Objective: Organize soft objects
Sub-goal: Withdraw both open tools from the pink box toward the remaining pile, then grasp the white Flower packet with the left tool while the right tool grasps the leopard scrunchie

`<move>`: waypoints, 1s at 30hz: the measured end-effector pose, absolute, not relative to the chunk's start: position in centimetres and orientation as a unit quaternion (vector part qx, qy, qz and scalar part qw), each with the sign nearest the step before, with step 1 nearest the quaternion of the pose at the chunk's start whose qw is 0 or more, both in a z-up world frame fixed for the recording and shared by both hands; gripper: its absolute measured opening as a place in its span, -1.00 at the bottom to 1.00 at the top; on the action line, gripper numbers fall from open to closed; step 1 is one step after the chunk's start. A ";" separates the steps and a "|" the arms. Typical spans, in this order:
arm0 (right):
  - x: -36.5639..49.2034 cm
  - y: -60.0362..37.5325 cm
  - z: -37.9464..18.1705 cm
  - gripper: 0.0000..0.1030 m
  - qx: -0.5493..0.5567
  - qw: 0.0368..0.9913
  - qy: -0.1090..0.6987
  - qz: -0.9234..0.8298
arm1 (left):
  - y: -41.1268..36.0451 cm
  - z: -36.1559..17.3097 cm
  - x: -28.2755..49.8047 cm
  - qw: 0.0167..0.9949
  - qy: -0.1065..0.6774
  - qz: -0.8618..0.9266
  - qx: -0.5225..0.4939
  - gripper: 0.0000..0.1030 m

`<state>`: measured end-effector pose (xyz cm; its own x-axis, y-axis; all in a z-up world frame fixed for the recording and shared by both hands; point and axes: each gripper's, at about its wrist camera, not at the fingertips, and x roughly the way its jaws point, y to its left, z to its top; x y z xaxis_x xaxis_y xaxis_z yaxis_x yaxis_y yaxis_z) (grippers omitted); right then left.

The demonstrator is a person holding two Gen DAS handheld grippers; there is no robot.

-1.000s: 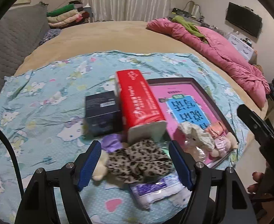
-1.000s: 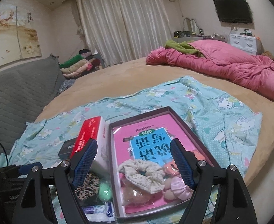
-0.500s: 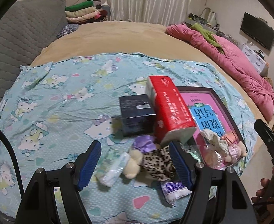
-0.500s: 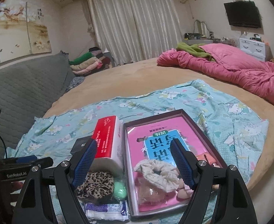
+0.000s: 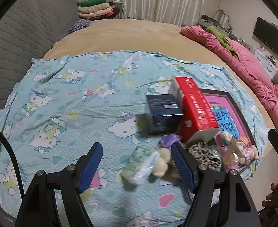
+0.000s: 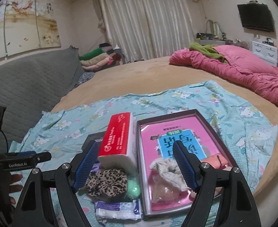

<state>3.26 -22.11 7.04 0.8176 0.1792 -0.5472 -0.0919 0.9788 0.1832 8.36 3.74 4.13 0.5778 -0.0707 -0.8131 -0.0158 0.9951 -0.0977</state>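
A leopard-print scrunchie (image 6: 106,182) lies on the Hello Kitty cloth (image 5: 72,102) by a red tissue pack (image 6: 118,141); it also shows in the left wrist view (image 5: 205,154). A dark-rimmed tray (image 6: 214,130) holds a pink book, a cream scrunchie (image 6: 167,170) and pink soft items (image 5: 247,151). A small cream plush (image 5: 161,162), a purple item (image 5: 169,139) and a wrapped packet (image 5: 140,166) lie near my left gripper (image 5: 137,168), which is open and empty. My right gripper (image 6: 137,166) is open and empty above the scrunchies. A green soft ball (image 6: 134,187) sits by the tray.
A dark box (image 5: 163,115) stands left of the tissue pack. A plastic tissue packet (image 6: 118,208) lies at the bed's near edge. A pink quilt (image 6: 243,75) lies at the far right, folded clothes (image 6: 97,58) at the back, a grey padded headboard (image 5: 15,37) on the left.
My left gripper has swung left and back, so the scrunchie and plush now sit at its right finger. My right gripper has shifted slightly left and back.
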 end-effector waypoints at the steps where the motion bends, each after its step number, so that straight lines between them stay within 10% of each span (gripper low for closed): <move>1: 3.2 -21.8 6.9 0.58 0.073 0.950 0.295 0.076 | 4.1 4.0 8.3 0.887 0.460 -0.013 -0.046 0.44; 30: 4.2 -16.1 1.6 0.58 0.016 0.915 0.375 0.147 | 4.3 -2.2 8.4 0.853 0.515 -0.072 -0.033 0.44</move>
